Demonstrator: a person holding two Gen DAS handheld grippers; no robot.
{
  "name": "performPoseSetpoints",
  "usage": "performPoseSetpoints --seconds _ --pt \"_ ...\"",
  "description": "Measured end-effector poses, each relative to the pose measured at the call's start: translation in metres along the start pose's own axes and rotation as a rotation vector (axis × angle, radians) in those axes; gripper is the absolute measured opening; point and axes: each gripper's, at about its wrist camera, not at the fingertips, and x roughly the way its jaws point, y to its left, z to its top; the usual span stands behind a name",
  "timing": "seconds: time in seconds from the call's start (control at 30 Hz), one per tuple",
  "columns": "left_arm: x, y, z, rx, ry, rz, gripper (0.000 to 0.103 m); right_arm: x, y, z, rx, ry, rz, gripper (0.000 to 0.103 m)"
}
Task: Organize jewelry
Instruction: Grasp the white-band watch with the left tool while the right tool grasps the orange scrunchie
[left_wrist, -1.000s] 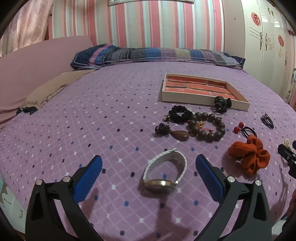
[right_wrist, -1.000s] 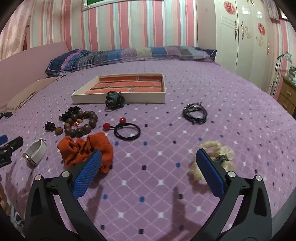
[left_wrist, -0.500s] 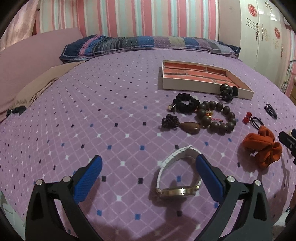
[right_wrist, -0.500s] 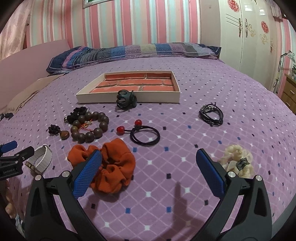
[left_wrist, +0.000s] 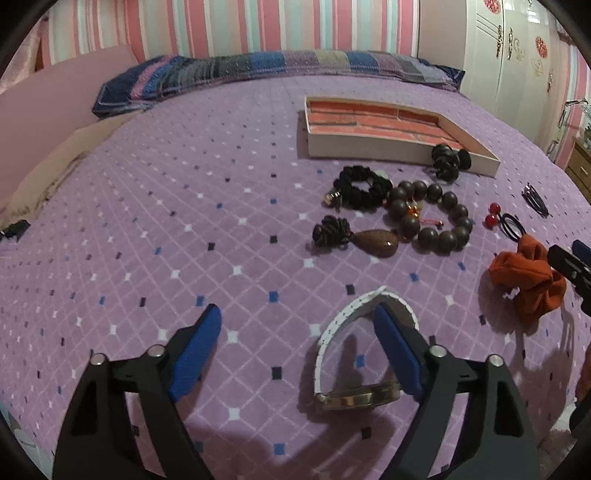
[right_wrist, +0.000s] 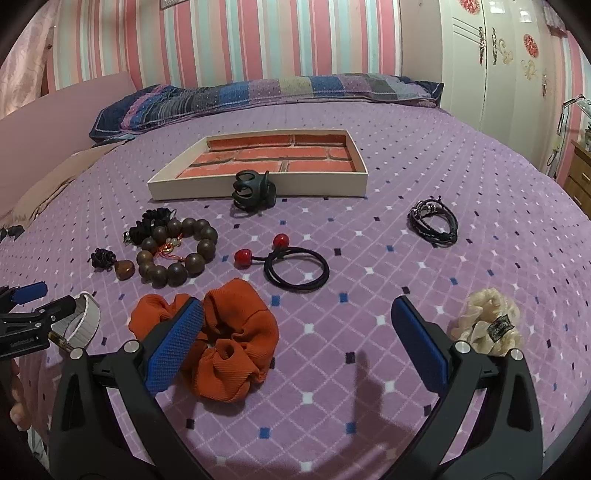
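white-strapped wristwatch (left_wrist: 356, 354) lying on its side on the purple diamond-quilted bedspread (left_wrist: 184, 221), woven band arched up, brass-toned round case nearest the camera. left gripper (left_wrist: 297, 345) spread wide, grasping nothing; right pad (left_wrist: 397, 354) poking inside the band's loop and hiding part of the strap, left pad well clear of it. dial turned away, no brand readable.

ahead of those jaws: glossy brown teardrop pendant (left_wrist: 378, 242) with a dark knotted tassel, a wooden bead bracelet (left_wrist: 430, 216) of round dark beads with a small red-gold charm, a black ruffled scrunchie (left_wrist: 364, 188), a black claw clip (left_wrist: 448, 162) against the cream wall of the shallow tray (left_wrist: 369, 147) with a brick-pattern floor.

right gripper (right_wrist: 295, 339) also released, empty; ribbed orange scrunchie (right_wrist: 229, 347) at its left pad, partly covered by it. between and beyond the jaws, a black hair tie with two red beads (right_wrist: 291, 264); farther right, a braided black cord bracelet (right_wrist: 434, 221). cream fluffy scrunchie (right_wrist: 487, 326) just outside the right pad, its small dark tag too blurred to read.
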Motion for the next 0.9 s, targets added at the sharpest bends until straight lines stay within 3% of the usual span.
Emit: performPoseSetpoints --seconds 0.07,0.27,0.6,0.9 --pt "0.004 -0.001 -0.001 0.005 0.023 -0.013 0.068 0.003 0.001 -0.001 -0.001 0.011 0.005 0.096" --pt "0.013 -0.003 -0.001 0.022 0.058 -0.034 0.055 0.016 -0.002 -0.004 0.016 0.068 0.036 0.084" --pt "0.02 -0.009 0.001 0.075 0.078 -0.043 0.052 0.028 0.001 -0.01 0.015 0.111 0.075 0.071" --pt "0.019 -0.01 0.001 0.067 0.08 -0.088 0.035 0.033 0.008 -0.013 -0.023 0.113 0.114 0.044"
